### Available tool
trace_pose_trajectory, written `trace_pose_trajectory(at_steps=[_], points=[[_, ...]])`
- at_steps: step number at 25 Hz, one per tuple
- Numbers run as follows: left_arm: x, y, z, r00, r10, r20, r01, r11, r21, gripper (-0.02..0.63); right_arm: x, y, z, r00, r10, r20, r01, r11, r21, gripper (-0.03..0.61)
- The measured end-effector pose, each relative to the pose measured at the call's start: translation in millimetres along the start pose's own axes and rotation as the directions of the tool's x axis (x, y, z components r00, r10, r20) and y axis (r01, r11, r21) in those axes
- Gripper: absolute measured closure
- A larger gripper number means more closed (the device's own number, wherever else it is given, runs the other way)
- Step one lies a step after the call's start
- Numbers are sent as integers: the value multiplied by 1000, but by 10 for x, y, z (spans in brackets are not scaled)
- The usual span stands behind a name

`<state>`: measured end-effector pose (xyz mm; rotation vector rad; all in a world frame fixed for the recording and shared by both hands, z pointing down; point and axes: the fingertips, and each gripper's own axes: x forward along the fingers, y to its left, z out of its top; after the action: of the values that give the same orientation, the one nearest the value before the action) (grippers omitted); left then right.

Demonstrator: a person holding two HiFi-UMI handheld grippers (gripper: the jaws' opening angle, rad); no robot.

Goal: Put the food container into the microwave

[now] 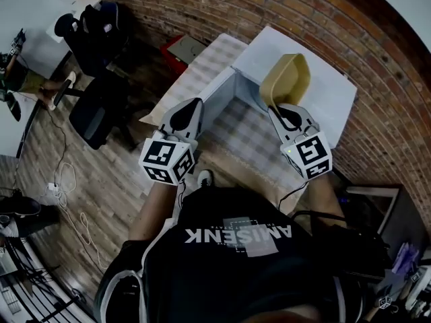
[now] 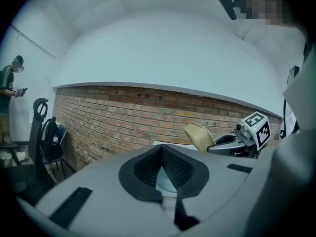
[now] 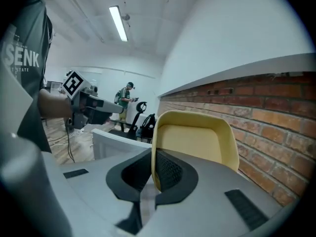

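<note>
I am holding the right gripper [image 1: 277, 111] clamped on the tan food container [image 1: 286, 79]; its pads are pressing on either side of the container's near wall, just below the rim; the container is standing tilted up on edge, with its hollow facing back along the gripper. It is hanging in the air, not resting on anything; in the head view it is showing over the top of the white microwave [image 1: 330, 93], near the brick wall [image 1: 202, 5]. The microwave's door panel [image 1: 219, 89] is standing open on the side nearer the left gripper [image 1: 193, 106]. I am carrying that gripper with its jaws together and nothing between them; it is pointing toward the wall, above the checked table [image 1: 252, 136], well apart from the container.
</note>
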<state>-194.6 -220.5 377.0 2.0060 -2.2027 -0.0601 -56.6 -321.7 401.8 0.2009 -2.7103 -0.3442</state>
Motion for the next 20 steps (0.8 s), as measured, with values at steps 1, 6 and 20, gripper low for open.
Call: trace_pose_trajectory(at_steps=[1,6,20], points=[[-14,-7,-18,1000,8,2,-8,1000,-4,601,32,50,-23,1000,26,-4,-26,1000,-4,535],[-115,-49,-97,999,52,6,-52,998,-18,601,176,342,-148,987,159,-18,-160,987,-26,535],[-452,-37,-221,989,148,4,-148,989,-2,601,497,1197,-782,880,447,-160,-462,884,-74,535]])
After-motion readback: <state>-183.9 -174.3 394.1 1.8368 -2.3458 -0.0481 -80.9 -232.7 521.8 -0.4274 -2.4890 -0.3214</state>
